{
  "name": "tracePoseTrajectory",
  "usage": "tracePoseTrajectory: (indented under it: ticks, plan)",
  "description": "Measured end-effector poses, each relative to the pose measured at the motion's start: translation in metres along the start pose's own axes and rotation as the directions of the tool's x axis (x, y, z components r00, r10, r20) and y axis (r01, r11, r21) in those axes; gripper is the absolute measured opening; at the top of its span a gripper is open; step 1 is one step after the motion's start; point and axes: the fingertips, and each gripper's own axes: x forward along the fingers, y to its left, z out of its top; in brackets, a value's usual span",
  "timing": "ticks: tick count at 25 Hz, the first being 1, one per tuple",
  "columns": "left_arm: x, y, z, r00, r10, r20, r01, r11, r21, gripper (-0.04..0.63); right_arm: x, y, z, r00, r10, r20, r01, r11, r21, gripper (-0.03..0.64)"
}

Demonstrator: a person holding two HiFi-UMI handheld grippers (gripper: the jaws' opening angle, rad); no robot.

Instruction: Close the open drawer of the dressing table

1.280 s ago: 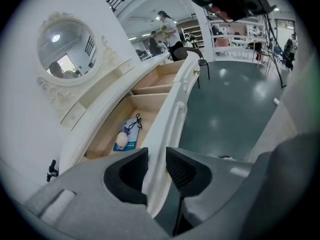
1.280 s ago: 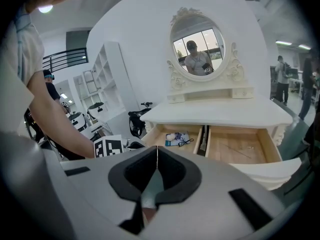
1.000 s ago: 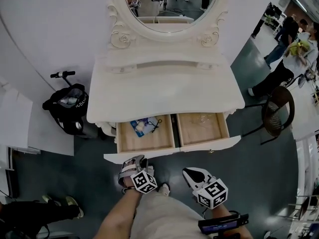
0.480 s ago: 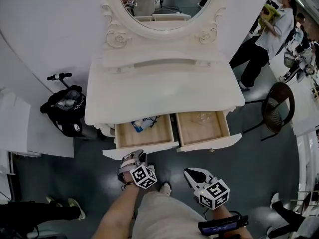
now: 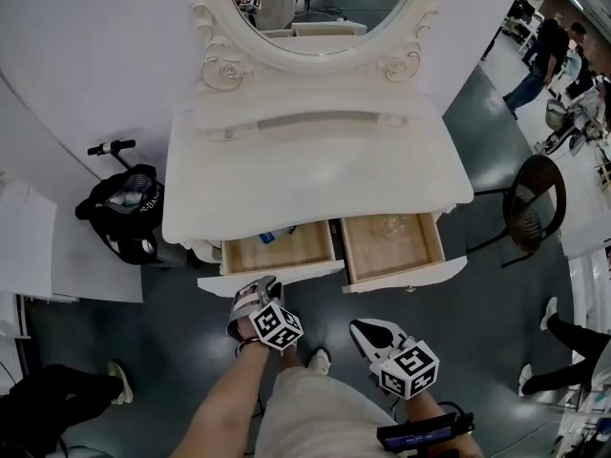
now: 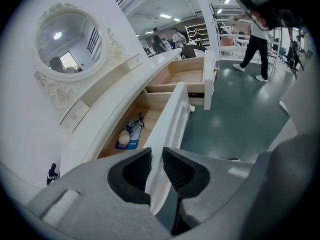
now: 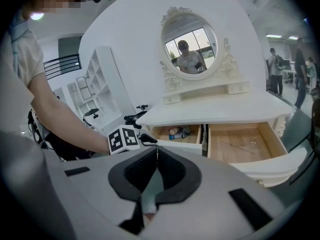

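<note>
The white dressing table [image 5: 315, 175] has two wooden drawers pulled out. The left drawer [image 5: 277, 253] stands partly in; a blue packet [image 6: 127, 136] lies inside it. The right drawer [image 5: 391, 246] sticks out further and looks nearly empty. My left gripper [image 5: 263, 286] is at the left drawer's white front panel [image 6: 172, 119]. Its jaws have just been closing, and they now pinch the panel's top edge between the pads [image 6: 135, 166]. My right gripper [image 5: 361, 330] hangs back from the table, in front of the right drawer [image 7: 240, 141], shut with nothing in it.
A black bag with a scooter handle [image 5: 124, 208] stands left of the table. At the right is a round dark chair [image 5: 535, 203], with people [image 5: 544, 51] walking beyond it. An oval mirror [image 5: 305, 8] tops the table. White shelves [image 7: 102, 84] stand far left.
The left drawer has slid further into the table, and my left gripper has moved toward the table with it. The right gripper has stayed put. People at the right have walked about.
</note>
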Motion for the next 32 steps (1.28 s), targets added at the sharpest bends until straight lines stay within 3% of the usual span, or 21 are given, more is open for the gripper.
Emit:
tracePoseTrajectory:
  ticks: [23, 32]
  plan:
    - [0.032, 0.046, 0.014, 0.999, -0.037, 0.015, 0.037, 0.999, 0.01, 0.08, 0.046, -0.019, 0.037, 1.0, -0.005, 0.001, 0.005, 0.999, 0.031, 0.016]
    - [0.044, 0.064, 0.019, 1.0, -0.013, 0.001, 0.013, 1.0, 0.024, 0.08, 0.05, -0.03, 0.038, 1.0, -0.02, -0.005, 0.02, 0.998, 0.062, 0.016]
